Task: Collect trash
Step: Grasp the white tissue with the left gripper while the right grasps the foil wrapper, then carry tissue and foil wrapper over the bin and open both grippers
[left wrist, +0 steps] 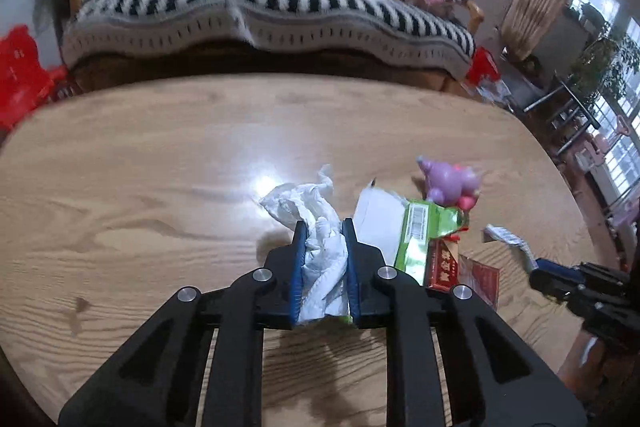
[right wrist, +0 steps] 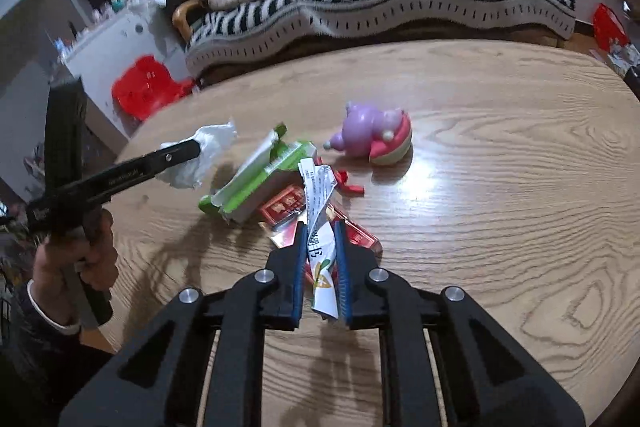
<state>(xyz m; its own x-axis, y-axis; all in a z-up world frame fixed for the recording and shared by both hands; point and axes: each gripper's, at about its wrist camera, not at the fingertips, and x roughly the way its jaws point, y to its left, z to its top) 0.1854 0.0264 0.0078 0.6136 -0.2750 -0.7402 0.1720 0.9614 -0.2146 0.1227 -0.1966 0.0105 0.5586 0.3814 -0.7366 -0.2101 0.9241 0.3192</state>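
1. The wooden tabletop (left wrist: 160,167) lies under both grippers.
2. The left gripper (left wrist: 324,227) squeezes a crumpled white tissue (left wrist: 320,247).
3. The right gripper (right wrist: 320,227) pinches a white paper wrapper (right wrist: 318,211), with a green box (right wrist: 256,183) just ahead on its left.

Barcode on green wrapper (left wrist: 416,231); other print illegible.
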